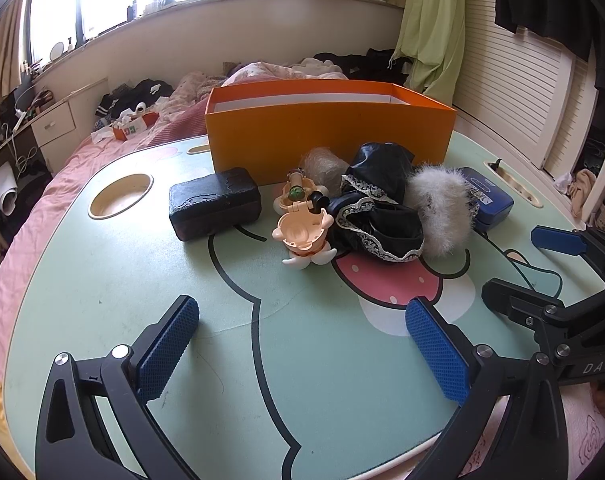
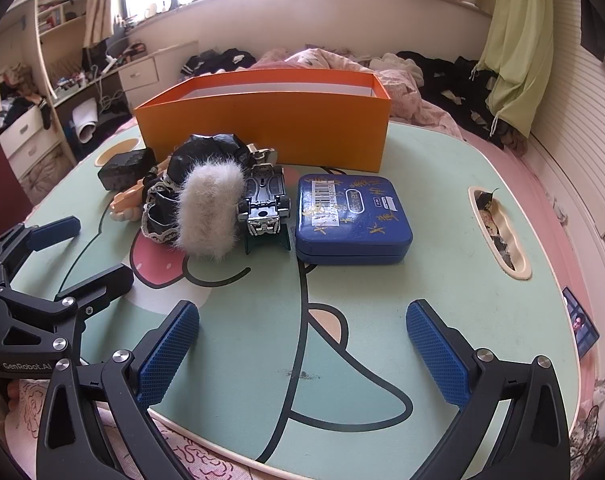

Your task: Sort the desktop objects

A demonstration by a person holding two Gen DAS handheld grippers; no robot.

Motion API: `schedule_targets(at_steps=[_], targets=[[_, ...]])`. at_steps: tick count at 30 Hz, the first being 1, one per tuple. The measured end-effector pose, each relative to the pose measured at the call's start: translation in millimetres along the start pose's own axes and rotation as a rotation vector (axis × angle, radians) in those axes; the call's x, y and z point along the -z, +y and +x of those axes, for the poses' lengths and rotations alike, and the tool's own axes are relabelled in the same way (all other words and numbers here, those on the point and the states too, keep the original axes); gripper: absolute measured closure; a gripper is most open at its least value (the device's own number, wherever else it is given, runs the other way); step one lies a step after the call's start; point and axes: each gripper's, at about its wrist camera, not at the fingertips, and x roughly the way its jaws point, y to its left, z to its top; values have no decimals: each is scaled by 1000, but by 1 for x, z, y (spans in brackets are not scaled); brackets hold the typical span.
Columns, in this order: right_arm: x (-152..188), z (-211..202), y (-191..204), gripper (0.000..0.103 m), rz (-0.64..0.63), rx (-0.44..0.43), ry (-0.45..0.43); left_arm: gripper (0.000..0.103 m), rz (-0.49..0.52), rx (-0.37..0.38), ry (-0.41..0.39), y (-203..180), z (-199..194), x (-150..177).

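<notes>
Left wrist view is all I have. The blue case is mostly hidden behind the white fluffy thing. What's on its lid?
Observer: The blue case is shut and lies flat; its lid carries a barcode sticker and gold scribbles.
Operator: Is anything between the fluff and the case?
Observer: Yes, a small toy car lying upside down, wheels up, between the white fluffy piece and the case.
Operator: Anything right of the case?
Observer: A slot in the table with small bits in it; beyond the table's edge lies a phone with its screen lit.
</notes>
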Motion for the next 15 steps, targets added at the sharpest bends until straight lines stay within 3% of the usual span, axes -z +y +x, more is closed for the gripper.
schedule_targets(at_steps=[15], targets=[[1, 0, 0, 0, -1, -1, -1, 0, 3, 2, 1, 1, -1, 0]])
